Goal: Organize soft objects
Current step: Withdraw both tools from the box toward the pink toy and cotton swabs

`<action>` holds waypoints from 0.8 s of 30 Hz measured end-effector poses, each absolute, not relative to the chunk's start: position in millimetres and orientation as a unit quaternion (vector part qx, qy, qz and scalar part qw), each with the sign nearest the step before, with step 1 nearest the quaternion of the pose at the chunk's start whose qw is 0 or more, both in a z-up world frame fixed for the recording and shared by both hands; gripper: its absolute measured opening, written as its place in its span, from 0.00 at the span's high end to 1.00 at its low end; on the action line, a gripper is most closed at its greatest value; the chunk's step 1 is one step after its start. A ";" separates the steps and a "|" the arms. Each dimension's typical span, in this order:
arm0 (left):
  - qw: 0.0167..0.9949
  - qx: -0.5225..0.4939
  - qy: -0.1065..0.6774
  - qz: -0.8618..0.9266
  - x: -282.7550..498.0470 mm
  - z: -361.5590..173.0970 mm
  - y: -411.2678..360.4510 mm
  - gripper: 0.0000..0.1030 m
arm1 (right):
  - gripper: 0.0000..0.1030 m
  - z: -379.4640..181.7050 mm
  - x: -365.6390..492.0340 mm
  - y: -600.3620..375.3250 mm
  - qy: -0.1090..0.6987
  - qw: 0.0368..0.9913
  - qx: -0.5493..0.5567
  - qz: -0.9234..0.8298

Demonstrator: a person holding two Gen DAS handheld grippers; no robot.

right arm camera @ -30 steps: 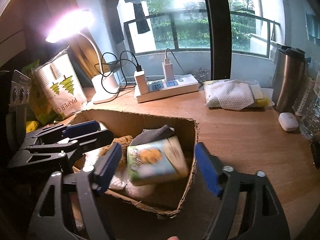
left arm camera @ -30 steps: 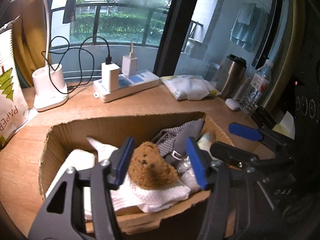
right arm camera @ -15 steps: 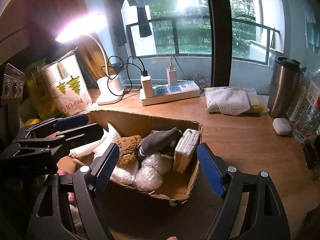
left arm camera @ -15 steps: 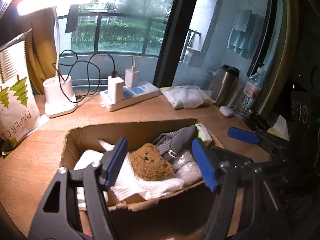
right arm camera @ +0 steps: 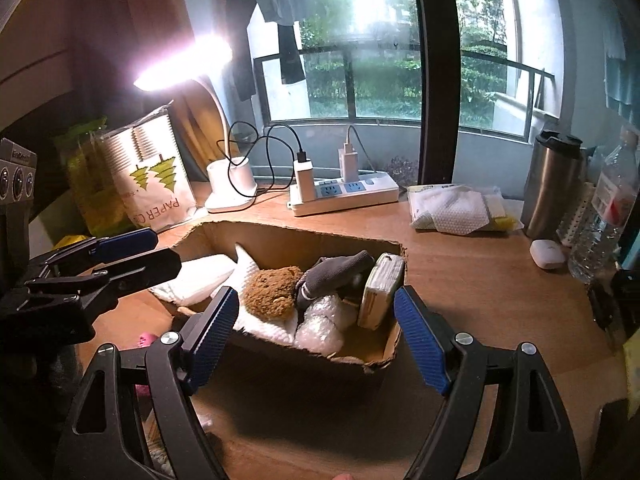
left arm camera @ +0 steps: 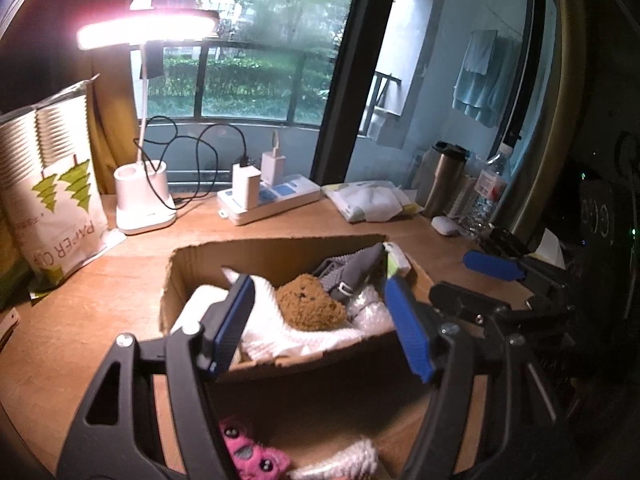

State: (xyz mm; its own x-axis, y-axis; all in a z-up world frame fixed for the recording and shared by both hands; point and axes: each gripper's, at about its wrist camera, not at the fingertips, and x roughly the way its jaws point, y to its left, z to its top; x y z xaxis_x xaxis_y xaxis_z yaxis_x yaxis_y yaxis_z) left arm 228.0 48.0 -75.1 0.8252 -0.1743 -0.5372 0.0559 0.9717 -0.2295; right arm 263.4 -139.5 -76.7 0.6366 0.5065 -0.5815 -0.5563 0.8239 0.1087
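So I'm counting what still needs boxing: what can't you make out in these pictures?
- Pink plush toy, left wrist view: cut off by the bottom edge and partly behind the left tongs.
- White knitted item, same view: cut off at the bottom edge.
- Cardboard box floor: buried under the brown plush and the rest of its contents.
- Tissue pack print: too small to read.

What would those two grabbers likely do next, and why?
Probably lower the left hand-held gripper onto the pink plush toy lying outside the cardboard box. Both it and the right hand-held gripper are open and empty, and the box already holds other soft things.
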 end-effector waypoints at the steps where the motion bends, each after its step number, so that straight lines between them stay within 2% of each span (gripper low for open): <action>1: 0.950 -0.103 0.289 -0.060 224.6 -74.5 49.0 0.33 | 0.20 -75.3 259.9 -139.0 0.307 0.904 -0.042 0.294; 8: 0.952 -0.102 0.282 -0.058 200.2 -73.8 56.1 0.32 | 0.20 -71.1 242.6 -133.4 0.302 0.905 -0.047 0.297; 12: 0.952 -0.103 0.283 -0.059 185.9 -77.5 61.4 0.25 | 0.20 -71.6 232.9 -129.2 0.302 0.903 -0.051 0.300; 24: 0.948 -0.121 0.292 -0.041 151.6 -93.3 79.1 0.25 | 0.20 -75.5 208.8 -118.5 0.306 0.899 -0.067 0.307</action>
State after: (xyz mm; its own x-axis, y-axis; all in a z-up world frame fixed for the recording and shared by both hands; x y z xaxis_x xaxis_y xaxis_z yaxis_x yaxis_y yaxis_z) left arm 151.6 79.1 -93.3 0.8261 -0.1494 -0.5434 0.0075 0.9671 -0.2544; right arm 208.8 -118.5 -75.5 0.6241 0.5107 -0.5913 -0.5929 0.8025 0.0673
